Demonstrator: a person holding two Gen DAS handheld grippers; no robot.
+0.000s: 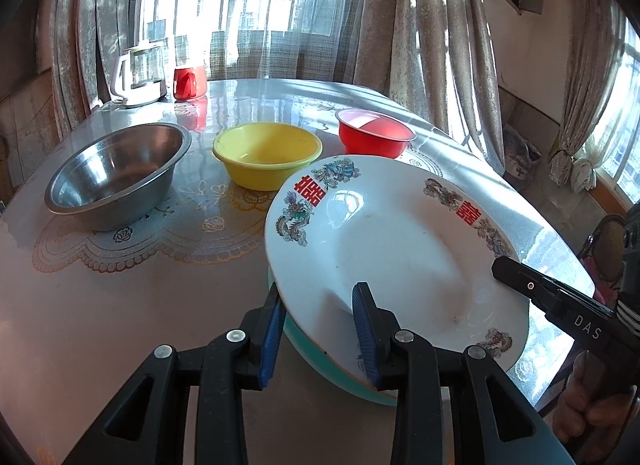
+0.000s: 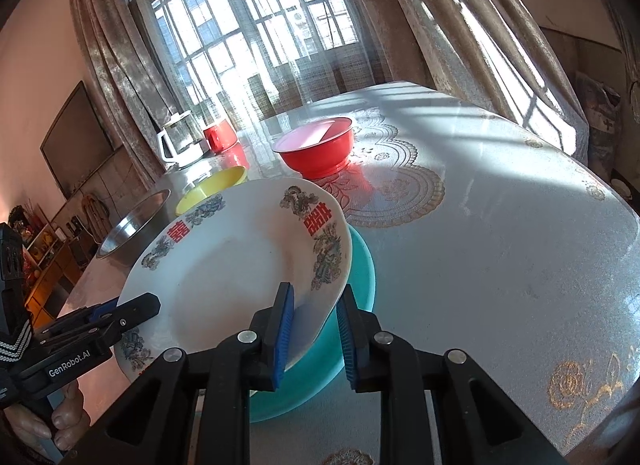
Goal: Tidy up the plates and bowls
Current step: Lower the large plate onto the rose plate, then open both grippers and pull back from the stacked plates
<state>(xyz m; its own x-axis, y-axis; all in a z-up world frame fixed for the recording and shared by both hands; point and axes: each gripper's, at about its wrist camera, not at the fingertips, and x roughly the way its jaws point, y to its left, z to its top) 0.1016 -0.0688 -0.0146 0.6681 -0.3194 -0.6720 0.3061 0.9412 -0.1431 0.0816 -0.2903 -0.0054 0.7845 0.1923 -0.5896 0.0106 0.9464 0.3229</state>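
Observation:
A white plate (image 1: pixel 400 241) (image 2: pixel 232 265) with dragon patterns and red characters hangs tilted just over a teal plate (image 1: pixel 320 361) (image 2: pixel 360 265) on the table. My left gripper (image 1: pixel 318 317) is shut on the white plate's near rim, one blue pad above and one below. My right gripper (image 2: pixel 314 329) is shut on the opposite rim in the same way. Each gripper also shows in the other's view: the right gripper (image 1: pixel 508 269), the left gripper (image 2: pixel 132 311). Beyond stand a steel bowl (image 1: pixel 116 173) (image 2: pixel 132 225), a yellow bowl (image 1: pixel 266 153) (image 2: pixel 212 189) and a red bowl (image 1: pixel 376 133) (image 2: pixel 316 149).
A glass jug with a white handle (image 1: pixel 138 73) (image 2: pixel 180 141) and a red mug (image 1: pixel 188 83) (image 2: pixel 218 137) stand at the far edge of the round table (image 1: pixel 100 325) (image 2: pixel 500 245) by the curtained window. A chair (image 1: pixel 604 233) stands off the table's right side.

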